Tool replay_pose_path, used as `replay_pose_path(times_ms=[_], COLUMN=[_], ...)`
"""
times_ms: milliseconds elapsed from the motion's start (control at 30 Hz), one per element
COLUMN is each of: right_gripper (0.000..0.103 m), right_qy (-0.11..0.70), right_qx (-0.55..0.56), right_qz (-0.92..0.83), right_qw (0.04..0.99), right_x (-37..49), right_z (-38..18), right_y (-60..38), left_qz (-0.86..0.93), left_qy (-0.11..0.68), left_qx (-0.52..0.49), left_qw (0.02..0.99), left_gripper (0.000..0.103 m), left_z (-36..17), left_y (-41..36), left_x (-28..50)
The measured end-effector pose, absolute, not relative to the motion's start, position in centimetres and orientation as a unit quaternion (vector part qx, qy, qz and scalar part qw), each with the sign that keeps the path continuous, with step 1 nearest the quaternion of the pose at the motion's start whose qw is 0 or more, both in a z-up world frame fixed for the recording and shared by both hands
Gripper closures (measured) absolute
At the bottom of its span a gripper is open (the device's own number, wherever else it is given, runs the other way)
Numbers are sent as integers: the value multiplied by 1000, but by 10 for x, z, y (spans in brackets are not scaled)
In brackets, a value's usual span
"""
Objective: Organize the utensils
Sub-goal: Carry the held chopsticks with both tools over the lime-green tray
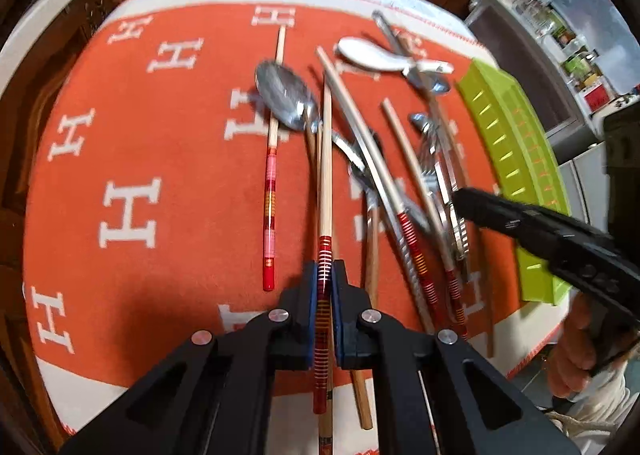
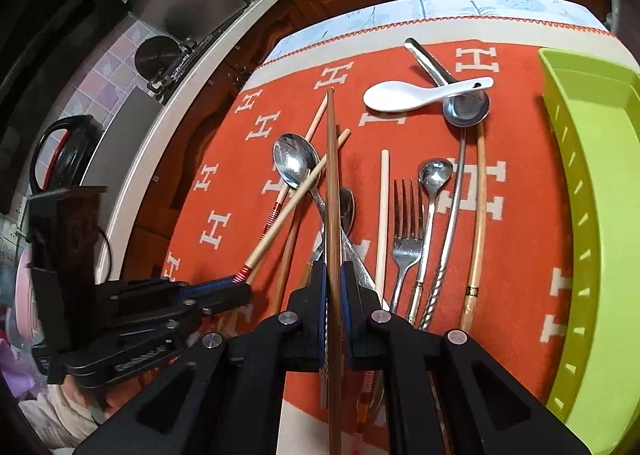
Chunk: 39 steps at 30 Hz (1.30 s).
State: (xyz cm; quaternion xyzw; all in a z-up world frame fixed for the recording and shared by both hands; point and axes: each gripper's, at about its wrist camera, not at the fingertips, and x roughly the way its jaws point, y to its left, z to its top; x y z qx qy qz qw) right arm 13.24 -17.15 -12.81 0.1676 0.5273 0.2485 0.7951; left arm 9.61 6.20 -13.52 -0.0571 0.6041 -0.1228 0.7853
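The left gripper (image 1: 325, 275) was clenched on a red-banded chopstick (image 1: 326, 159), its tip running toward the frame's top. The right gripper (image 2: 334, 275) clamped a dark wooden chopstick (image 2: 332, 175), likewise pointing up-frame above the orange cloth (image 2: 520, 215). Both looked light, stiff and slippery; gripping near the thick end seemed wise.

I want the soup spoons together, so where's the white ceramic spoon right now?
In the right wrist view, the white ceramic spoon lies at the cloth's far end, its handle resting on the metal ladle, left of the green tray.
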Motion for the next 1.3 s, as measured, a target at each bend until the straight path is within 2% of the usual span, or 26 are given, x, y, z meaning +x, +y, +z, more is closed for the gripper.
replay_pose_path(times_ms=[733, 900, 1100, 1300], right_gripper=[96, 96, 96, 96], right_qy=[512, 512, 512, 511], right_qx=[184, 187, 190, 192], right_qz=[249, 249, 247, 245], right_qw=[801, 800, 800, 801], right_x=[96, 92, 91, 92], right_z=[-118, -119, -121, -120], right_y=[-203, -209, -215, -217], left_qz=[-104, -89, -90, -82], left_qy=[610, 607, 602, 584], left_qx=[-49, -37, -20, -22], left_qw=[784, 789, 793, 807], left_gripper=[98, 91, 99, 100], left_z=[-143, -143, -141, -130], left_y=[41, 37, 29, 25], left_x=[89, 90, 90, 91])
